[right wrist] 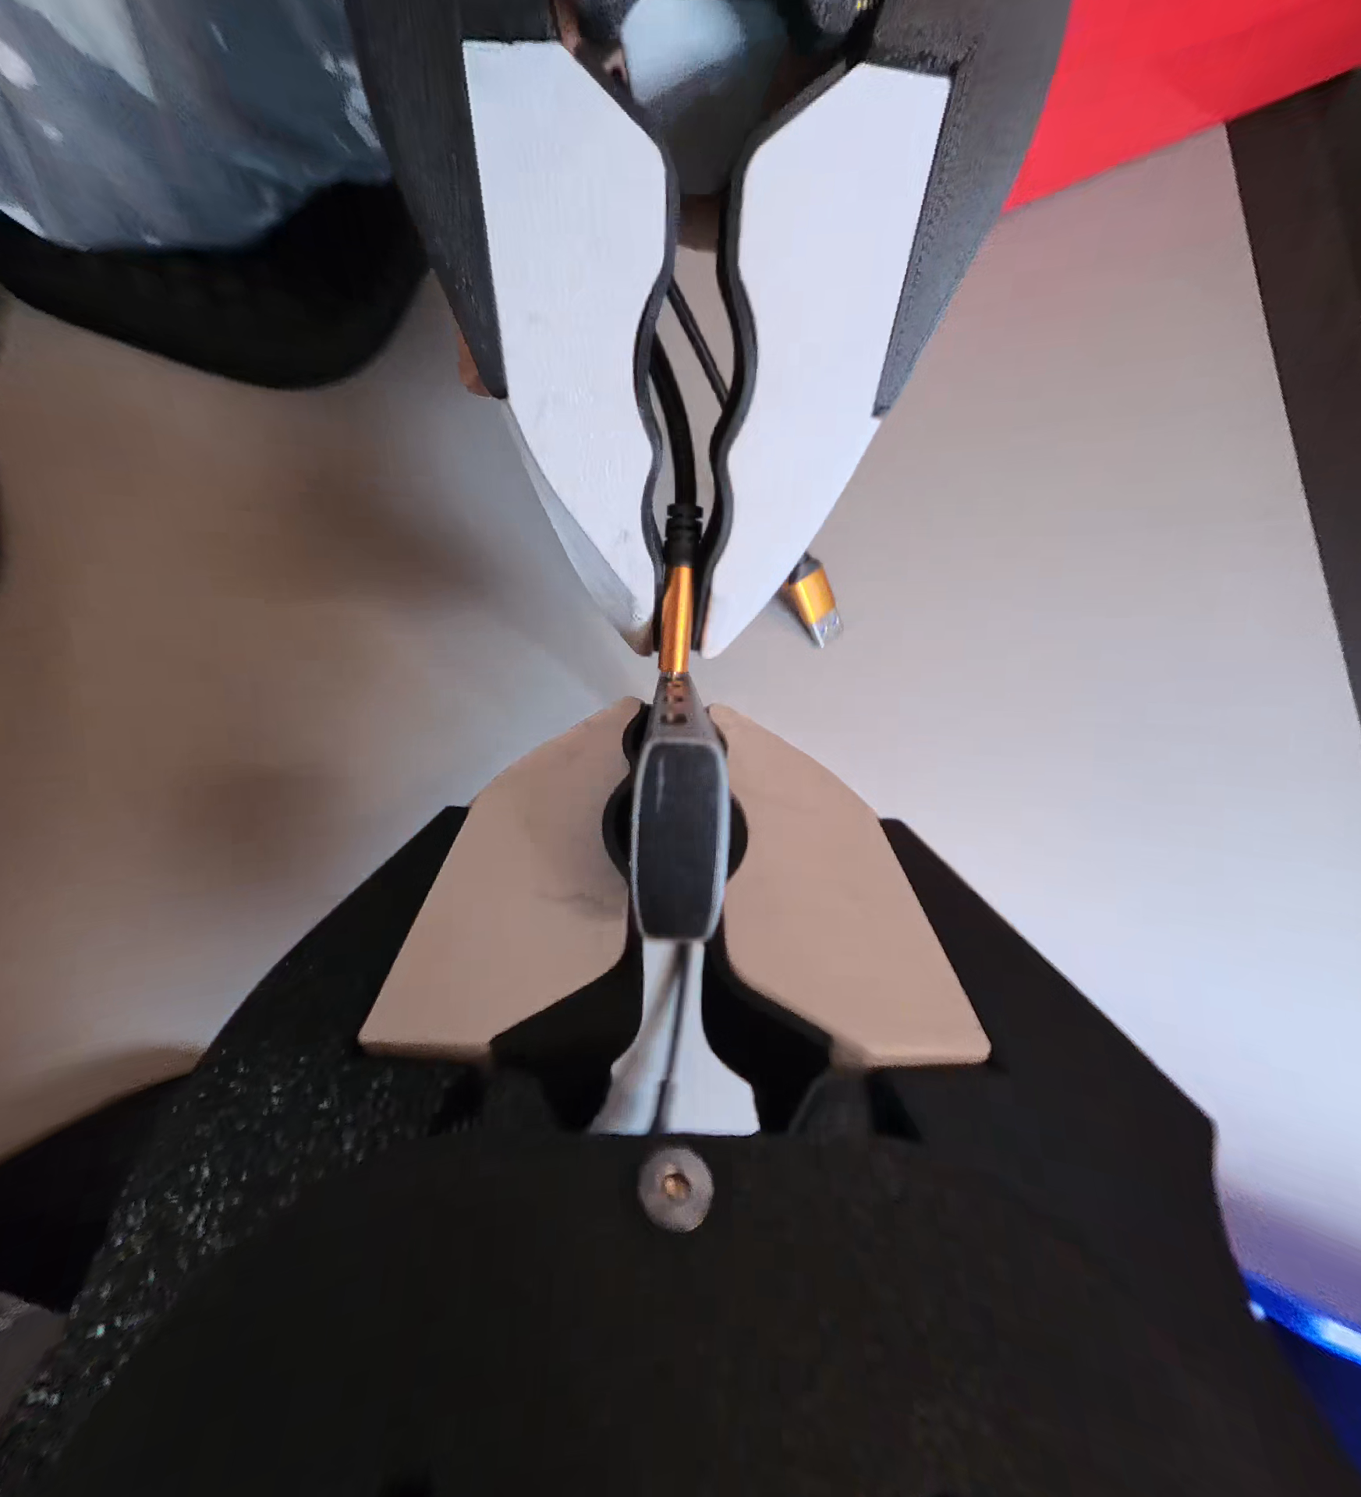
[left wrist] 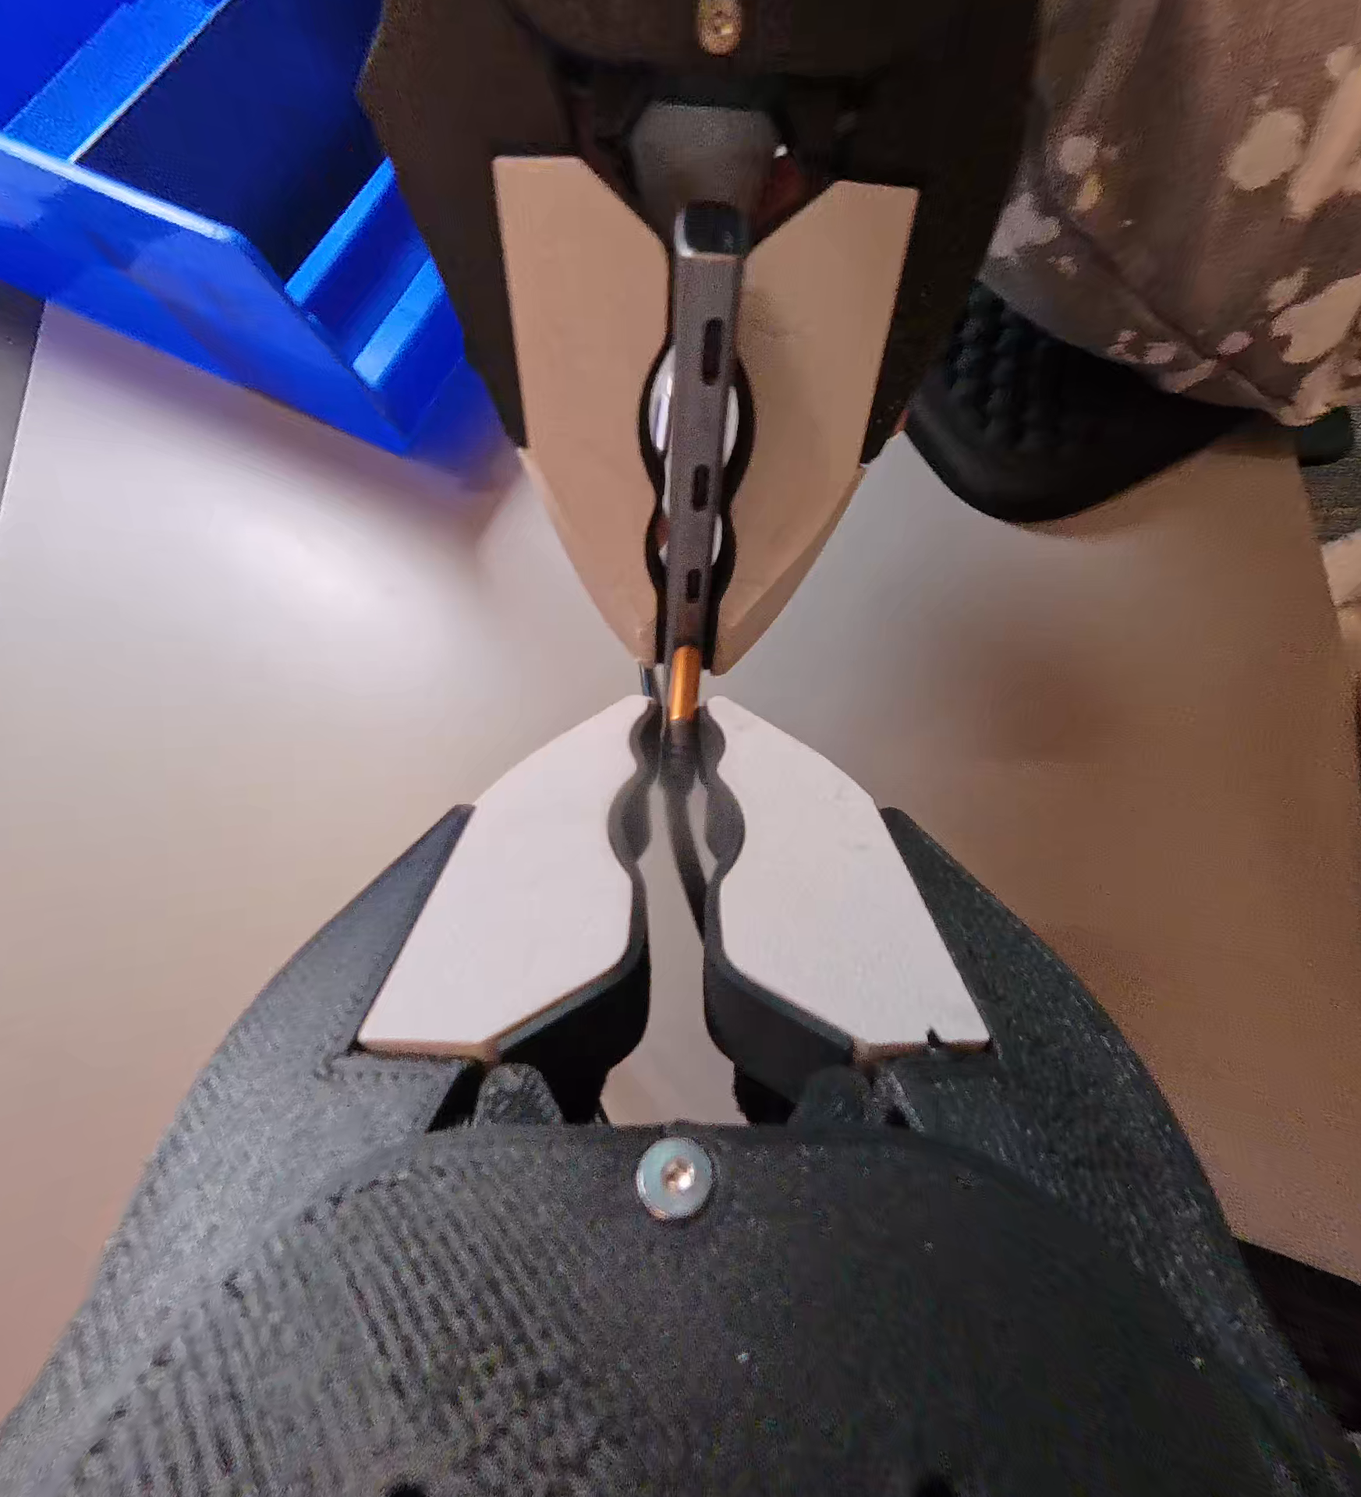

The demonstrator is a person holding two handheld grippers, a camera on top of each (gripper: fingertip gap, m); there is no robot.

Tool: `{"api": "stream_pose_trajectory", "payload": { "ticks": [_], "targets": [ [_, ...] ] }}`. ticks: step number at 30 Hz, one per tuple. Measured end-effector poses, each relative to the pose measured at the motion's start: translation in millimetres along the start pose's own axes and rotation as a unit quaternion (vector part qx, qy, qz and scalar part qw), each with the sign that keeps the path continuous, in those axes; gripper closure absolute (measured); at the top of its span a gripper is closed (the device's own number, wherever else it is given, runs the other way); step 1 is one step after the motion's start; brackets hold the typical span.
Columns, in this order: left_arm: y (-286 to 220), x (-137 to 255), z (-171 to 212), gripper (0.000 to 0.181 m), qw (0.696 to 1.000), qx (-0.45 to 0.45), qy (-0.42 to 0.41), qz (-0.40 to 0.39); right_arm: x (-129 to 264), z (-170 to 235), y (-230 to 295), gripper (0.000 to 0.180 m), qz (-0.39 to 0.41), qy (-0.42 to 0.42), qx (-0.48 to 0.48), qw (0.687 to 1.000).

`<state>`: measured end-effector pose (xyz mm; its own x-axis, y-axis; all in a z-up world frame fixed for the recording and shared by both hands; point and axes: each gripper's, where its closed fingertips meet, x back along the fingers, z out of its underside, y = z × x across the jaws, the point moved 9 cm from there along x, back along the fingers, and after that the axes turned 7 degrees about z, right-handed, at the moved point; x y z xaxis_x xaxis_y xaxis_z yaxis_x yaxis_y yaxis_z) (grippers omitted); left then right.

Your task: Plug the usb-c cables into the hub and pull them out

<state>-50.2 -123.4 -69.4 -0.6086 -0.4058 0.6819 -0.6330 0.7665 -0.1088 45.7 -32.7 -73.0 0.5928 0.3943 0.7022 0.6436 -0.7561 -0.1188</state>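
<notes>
We see the pale table (left wrist: 255,648) under both grippers, which meet tip to tip above it. Our right gripper (right wrist: 677,713) is clamped on the hub (right wrist: 677,842), a slim grey bar with a dark face; its long axis runs along the fingers, pointing out past their tips toward the opposite gripper. From the left wrist view, the hub's narrow edge shows a row of small slots. Our left gripper (left wrist: 677,717) is closed on the orange-sleeved USB-C plug (left wrist: 683,684), in line with the hub, its metal tip at the hub's end. Its black cable (left wrist: 681,850) trails back between the fingers. Another orange plug (right wrist: 815,603) lies on the table, beside the left fingers.
</notes>
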Motion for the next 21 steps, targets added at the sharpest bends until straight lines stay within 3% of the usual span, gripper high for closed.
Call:
{"api": "stream_pose_trajectory", "payload": {
  "ticks": [1, 4, 9, 14, 21],
  "targets": [
    [0, 2, -1, 0.174, 1.000, 0.001, -0.006, 0.003, 2, 0, -1, 0.170, -0.001, -0.014, 0.000, 1.000],
    [3, 18, -6, 0.174, 0.996, 0.007, -0.083, 0.007, 17, -7, -9, 0.170, 0.007, -0.122, -0.022, 0.992],
    [11, 54, -13, 0.174, 0.961, 0.043, -0.271, 0.031, 51, -22, -23, 0.170, 0.034, -0.332, -0.087, 0.939],
    [7, 65, -17, 0.174, 0.949, 0.052, -0.305, 0.050, 57, -32, -18, 0.170, 0.043, -0.355, -0.085, 0.930],
    [2, 67, -20, 0.174, 0.955, 0.055, -0.288, 0.051, 58, -34, -16, 0.171, 0.030, -0.348, -0.086, 0.933]
  ]
}}
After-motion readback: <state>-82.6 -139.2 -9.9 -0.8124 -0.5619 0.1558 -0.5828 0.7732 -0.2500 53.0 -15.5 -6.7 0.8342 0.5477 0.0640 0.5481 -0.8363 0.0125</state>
